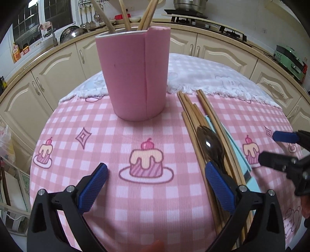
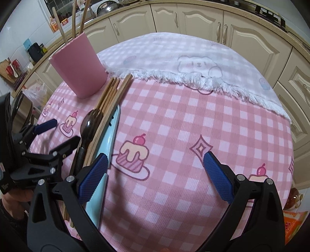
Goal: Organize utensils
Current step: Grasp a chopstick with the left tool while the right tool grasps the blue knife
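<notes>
1. The left gripper (image 1: 156, 174) hovers with its jaws spread wide, holding nothing.
2. The right gripper (image 2: 155, 166) is likewise spread and empty.
3. Chopsticks (image 1: 193, 116), a dark spoon (image 1: 210, 145) and a blue case (image 2: 108, 139) lie bundled mid-desk.
4. The pink holder (image 1: 133, 77) stands beside them near the desk's far edge.

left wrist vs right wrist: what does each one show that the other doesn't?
Left wrist only: the stove and hanging ladles on the back counter.
Right wrist only: the bear print on the white cloth, and the person's left hand.
Both: pink holder with chopsticks, loose chopsticks, dark spoon, light blue case, both grippers open: left gripper, right gripper.
</notes>
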Demonstrator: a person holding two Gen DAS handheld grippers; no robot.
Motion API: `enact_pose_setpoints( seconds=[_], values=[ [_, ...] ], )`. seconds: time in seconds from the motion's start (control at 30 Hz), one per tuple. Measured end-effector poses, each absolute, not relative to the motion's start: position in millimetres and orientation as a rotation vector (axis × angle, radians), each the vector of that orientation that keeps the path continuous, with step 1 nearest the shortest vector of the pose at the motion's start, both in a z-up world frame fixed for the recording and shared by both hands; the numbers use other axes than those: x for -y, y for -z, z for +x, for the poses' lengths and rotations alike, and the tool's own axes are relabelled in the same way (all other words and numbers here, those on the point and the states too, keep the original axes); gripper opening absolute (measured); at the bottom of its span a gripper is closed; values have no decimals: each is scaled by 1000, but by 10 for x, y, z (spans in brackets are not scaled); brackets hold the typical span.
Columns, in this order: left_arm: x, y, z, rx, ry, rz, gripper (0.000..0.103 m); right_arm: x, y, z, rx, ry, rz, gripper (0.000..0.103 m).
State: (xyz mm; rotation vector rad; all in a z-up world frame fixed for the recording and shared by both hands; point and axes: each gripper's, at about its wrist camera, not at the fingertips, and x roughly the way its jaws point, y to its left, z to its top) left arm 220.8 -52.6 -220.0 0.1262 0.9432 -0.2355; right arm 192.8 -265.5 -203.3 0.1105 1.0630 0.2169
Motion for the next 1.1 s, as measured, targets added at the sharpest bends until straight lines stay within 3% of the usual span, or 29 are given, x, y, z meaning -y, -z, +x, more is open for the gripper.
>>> enact_pose_setpoints(
  seconds=[1.1],
  values=[
    [363, 2249, 2268, -976, 175, 134, 98, 2076, 2071, 2017, -1094, -236, -138, 96]
  ],
)
